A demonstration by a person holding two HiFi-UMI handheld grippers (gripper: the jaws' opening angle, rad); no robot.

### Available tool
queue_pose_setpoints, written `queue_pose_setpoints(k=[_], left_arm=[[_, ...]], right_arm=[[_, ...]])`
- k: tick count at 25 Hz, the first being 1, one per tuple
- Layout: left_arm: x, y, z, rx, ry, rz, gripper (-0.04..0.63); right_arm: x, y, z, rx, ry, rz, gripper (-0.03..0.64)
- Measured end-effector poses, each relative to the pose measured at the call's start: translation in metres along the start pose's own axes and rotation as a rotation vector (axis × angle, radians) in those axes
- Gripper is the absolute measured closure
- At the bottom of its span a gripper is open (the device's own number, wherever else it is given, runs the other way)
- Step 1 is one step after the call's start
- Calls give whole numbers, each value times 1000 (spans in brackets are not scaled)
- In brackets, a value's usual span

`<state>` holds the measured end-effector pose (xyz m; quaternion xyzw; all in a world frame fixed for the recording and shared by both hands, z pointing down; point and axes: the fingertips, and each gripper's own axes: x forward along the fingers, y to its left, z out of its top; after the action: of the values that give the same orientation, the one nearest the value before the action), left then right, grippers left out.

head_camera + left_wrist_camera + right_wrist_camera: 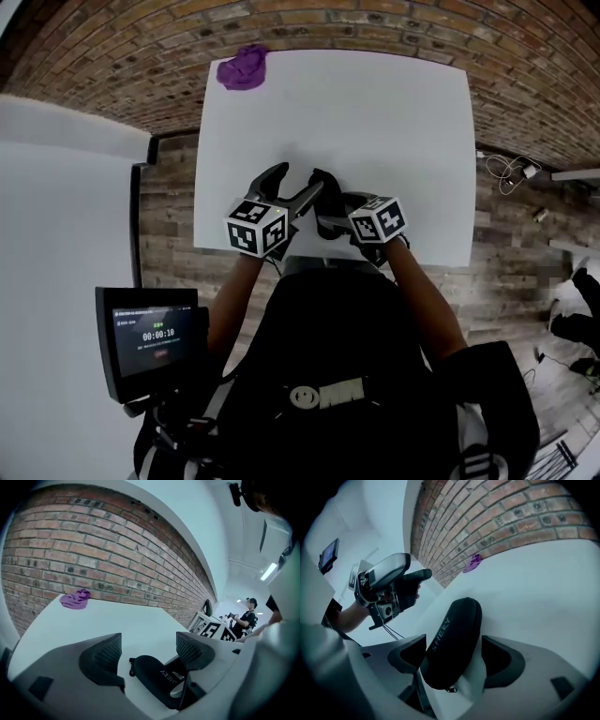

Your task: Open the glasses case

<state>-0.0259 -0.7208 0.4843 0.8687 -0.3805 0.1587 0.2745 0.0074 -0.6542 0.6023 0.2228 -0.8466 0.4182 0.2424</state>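
1. Progress is being judged as barely begun: the glasses case (pixel 452 639) is lying shut on the table (pixel 375 112) near its front edge, and the opening is not yet being done.
2. Left gripper (pixel 149 649) and right gripper (pixel 454 656) are being held wide open, with the case between the jaws of each and not being pressed.
3. One case, two grippers and one purple cloth (pixel 244 67) are being counted.

left arm (pixel 228 314) and right arm (pixel 427 305) extended, the left tool (pixel 148 649) and right tool (pixel 454 656) tilt downward, angled in toward the glasses case (pixel 157 673), each with jaws spread wide astride it, not clamped.
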Motion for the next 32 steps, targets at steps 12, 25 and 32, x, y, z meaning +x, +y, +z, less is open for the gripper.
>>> queue_pose_setpoints(k=[12, 25, 32], left_arm=[[-2, 19, -22, -125, 56, -159, 229], [19, -56, 52, -203, -97, -584, 248], [15, -25, 70, -305, -112, -494, 278]], right_arm=[[-18, -7, 48, 46, -193, 94, 316], [-79, 70, 120, -216, -506, 402, 316], [-94, 64, 118, -202, -551, 386, 314]])
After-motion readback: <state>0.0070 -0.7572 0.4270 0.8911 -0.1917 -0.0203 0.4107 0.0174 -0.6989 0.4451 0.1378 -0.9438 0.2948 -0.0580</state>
